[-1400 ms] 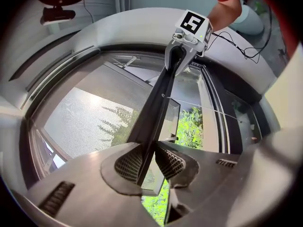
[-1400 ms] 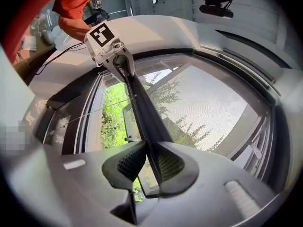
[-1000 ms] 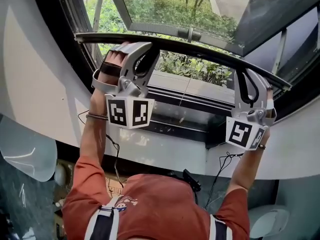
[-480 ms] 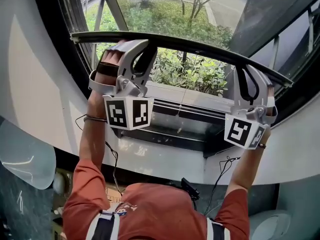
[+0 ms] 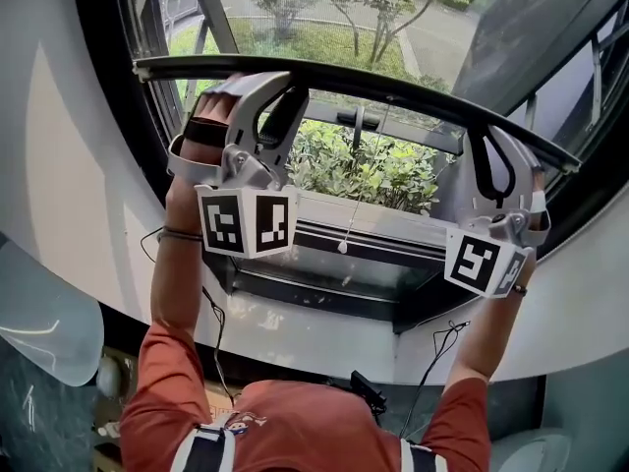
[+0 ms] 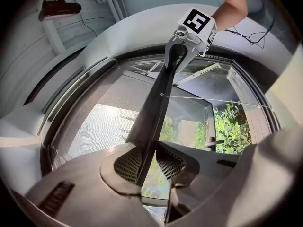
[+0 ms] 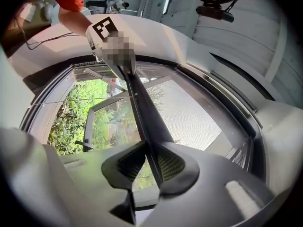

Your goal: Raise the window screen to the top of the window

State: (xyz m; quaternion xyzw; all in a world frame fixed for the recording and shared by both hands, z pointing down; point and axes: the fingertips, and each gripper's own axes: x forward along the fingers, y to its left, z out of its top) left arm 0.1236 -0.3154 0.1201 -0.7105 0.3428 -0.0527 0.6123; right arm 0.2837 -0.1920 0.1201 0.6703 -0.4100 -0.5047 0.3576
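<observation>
The window screen's dark bottom bar (image 5: 393,91) spans the window opening, high in the head view. My left gripper (image 5: 270,85) holds it near its left end and my right gripper (image 5: 494,138) near its right end. In the left gripper view the bar (image 6: 158,103) runs between the ribbed pads (image 6: 127,163) of my left gripper (image 6: 144,167), with the right gripper's marker cube (image 6: 196,21) far along it. The right gripper view shows the bar (image 7: 142,112) between the jaws of my right gripper (image 7: 146,164). Grey mesh (image 6: 99,126) hangs above the bar.
A thin pull cord with a bead (image 5: 342,247) hangs in the opening. Below it lies the dark window sill track (image 5: 324,283). White curved wall (image 5: 59,195) frames the window. Outside are bushes (image 5: 373,170) and an open casement with a handle (image 5: 358,118).
Both grippers have risen together with the bar between them. The uncovered opening below the bar has grown, and more of the bushes and trees shows.
</observation>
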